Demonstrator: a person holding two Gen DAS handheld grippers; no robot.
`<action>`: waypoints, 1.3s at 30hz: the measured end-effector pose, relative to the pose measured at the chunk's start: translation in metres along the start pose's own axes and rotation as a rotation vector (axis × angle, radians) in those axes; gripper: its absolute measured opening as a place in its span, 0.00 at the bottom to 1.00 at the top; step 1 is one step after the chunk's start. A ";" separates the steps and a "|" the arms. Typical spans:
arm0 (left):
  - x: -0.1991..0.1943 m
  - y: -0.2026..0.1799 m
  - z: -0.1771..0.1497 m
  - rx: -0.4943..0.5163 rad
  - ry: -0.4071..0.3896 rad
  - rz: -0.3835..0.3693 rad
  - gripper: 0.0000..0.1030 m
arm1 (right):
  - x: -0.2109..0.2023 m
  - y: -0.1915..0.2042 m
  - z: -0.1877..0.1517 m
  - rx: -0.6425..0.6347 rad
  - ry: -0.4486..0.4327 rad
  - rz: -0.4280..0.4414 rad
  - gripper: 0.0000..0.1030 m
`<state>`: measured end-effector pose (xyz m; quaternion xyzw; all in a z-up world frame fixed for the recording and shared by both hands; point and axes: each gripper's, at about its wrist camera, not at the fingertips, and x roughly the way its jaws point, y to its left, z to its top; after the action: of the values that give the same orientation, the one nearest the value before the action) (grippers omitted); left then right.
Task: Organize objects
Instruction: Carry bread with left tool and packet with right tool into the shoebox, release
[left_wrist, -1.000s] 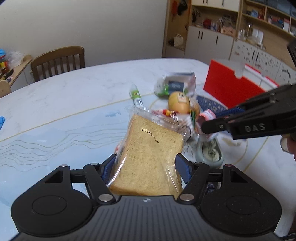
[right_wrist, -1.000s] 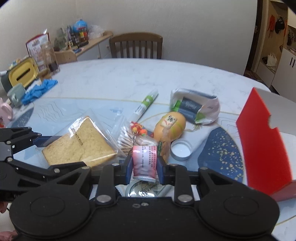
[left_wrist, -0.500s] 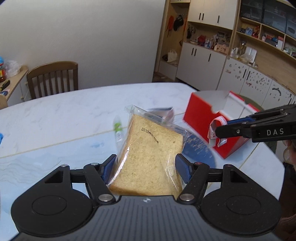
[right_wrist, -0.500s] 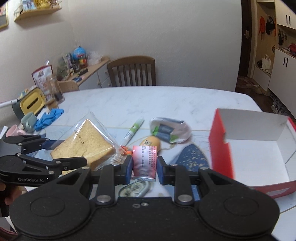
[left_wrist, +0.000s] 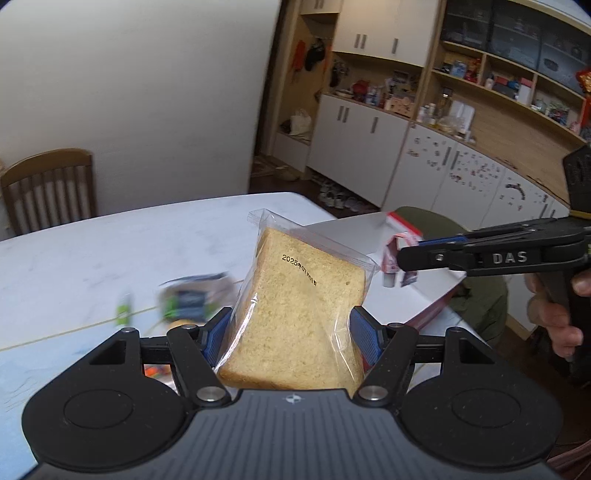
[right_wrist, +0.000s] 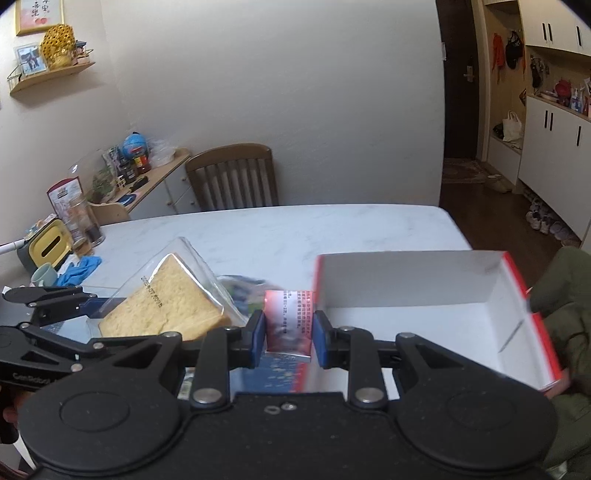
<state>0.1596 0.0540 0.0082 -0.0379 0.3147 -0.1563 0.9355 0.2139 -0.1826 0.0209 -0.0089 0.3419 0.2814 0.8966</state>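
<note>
My left gripper (left_wrist: 291, 338) is shut on a slice of bread in a clear bag (left_wrist: 299, 314) and holds it up above the table; the bag also shows in the right wrist view (right_wrist: 166, 306). My right gripper (right_wrist: 289, 341) is shut on a small red and white sachet (right_wrist: 289, 317), held at the left wall of an open red box with a white inside (right_wrist: 424, 314). In the left wrist view the right gripper (left_wrist: 410, 258) holds the sachet (left_wrist: 397, 258) over the box (left_wrist: 424, 295).
A white marble table (right_wrist: 277, 232) carries a grey-green pouch (left_wrist: 192, 299) and a green tube (left_wrist: 123, 314) at the left. A wooden chair (right_wrist: 232, 177) stands behind the table. A mug, blue gloves (right_wrist: 79, 267) and a tissue box sit at the far left.
Both grippers have risen from the pile on the table and swung right toward the red box, each still holding its item. The box now fills the right of the right wrist view.
</note>
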 end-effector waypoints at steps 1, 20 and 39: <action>0.006 -0.008 0.004 0.011 0.002 -0.005 0.66 | -0.002 -0.008 0.001 -0.003 -0.002 -0.003 0.26; 0.151 -0.105 0.041 0.104 0.154 0.008 0.66 | 0.029 -0.142 -0.016 0.043 0.059 -0.111 0.26; 0.272 -0.106 0.037 0.140 0.418 0.111 0.66 | 0.111 -0.162 -0.043 -0.092 0.348 -0.120 0.26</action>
<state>0.3582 -0.1334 -0.1012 0.0776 0.4916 -0.1304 0.8575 0.3378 -0.2727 -0.1091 -0.1186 0.4773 0.2371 0.8378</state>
